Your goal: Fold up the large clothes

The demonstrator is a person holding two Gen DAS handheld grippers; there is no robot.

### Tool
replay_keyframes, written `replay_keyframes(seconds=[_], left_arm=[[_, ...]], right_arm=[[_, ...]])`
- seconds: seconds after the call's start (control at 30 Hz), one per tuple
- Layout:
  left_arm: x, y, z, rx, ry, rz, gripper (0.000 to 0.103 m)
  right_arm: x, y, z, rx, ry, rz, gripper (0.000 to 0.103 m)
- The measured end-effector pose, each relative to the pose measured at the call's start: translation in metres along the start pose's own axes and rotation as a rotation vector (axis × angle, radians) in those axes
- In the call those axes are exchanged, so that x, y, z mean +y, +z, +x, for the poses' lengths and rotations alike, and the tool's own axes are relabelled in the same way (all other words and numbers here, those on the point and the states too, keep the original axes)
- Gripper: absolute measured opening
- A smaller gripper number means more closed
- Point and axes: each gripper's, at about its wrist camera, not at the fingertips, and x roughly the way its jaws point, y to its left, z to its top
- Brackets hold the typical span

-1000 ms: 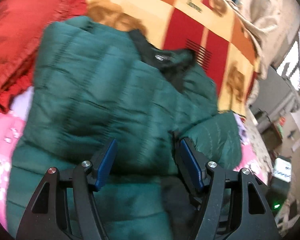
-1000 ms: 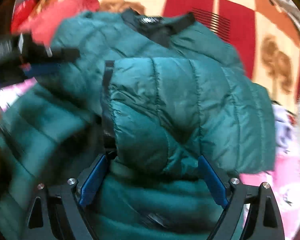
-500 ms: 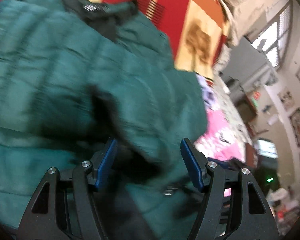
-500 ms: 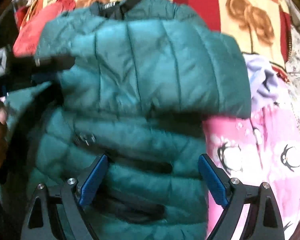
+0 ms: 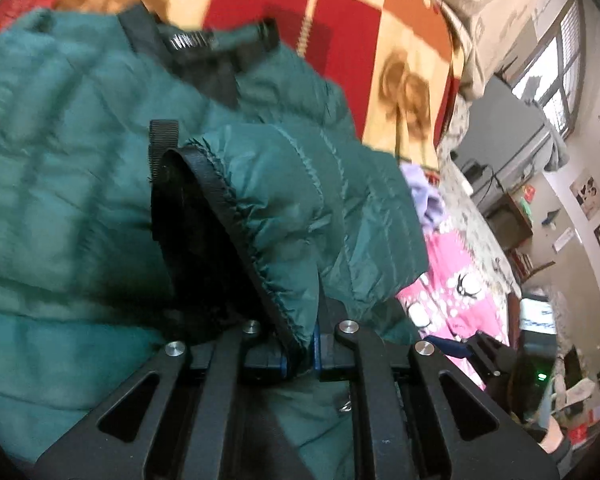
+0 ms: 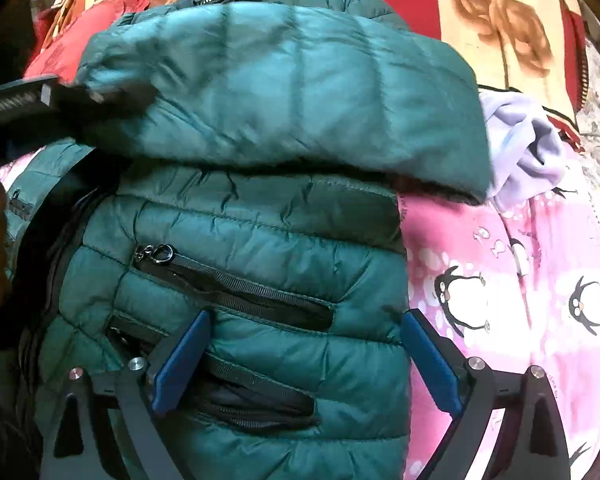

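Two hand-held grippers work one green puffer jacket (image 6: 260,240), which lies on a bed over a pink penguin sheet (image 6: 520,280). The left hand-held gripper (image 5: 298,354) is clamped on the sleeve cuff (image 5: 236,208), the sleeve (image 6: 284,92) running crosswise over the jacket's chest, just below its black collar (image 5: 204,48). The right hand-held gripper (image 6: 304,356) hangs spread wide above the jacket's zip pocket (image 6: 236,288), gripping nothing. The left is nearer the sleeve; laying it flat looks like its job.
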Motion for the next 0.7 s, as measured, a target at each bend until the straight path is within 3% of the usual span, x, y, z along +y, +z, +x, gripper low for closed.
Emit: replay_keyframes(seconds=[0.13,0.33,0.47,0.53,0.6,0.7], left_arm=[[0.03,0.01,-0.031,-0.072,0.075,-0.036,0.007],[0.085,0.024,-0.09,-0.25,0.25,-0.144,0.007],[0.12,0.021,-0.102,-0.237,0.365,-0.23,0.008],[0.137,0.016,-0.094,-0.167,0.372,-0.291,0.022],[0.157,0.011,-0.083,-0.085,0.304,-0.374,0.024],[0.168,0.006,-0.091,-0.099,0.236,-0.447,0.024]], right_arm=[[-0.005,0.015,0.005,-0.004,-0.009,0.018,0.094],[-0.022,0.024,-0.005,-0.03,-0.039,0.099,0.094],[-0.037,0.029,-0.014,-0.067,-0.061,0.204,0.094],[-0.046,0.033,-0.02,-0.099,-0.039,0.265,0.091],[-0.052,0.04,-0.025,-0.138,-0.026,0.318,0.089],[-0.055,0.054,-0.034,-0.232,-0.03,0.378,0.089]])
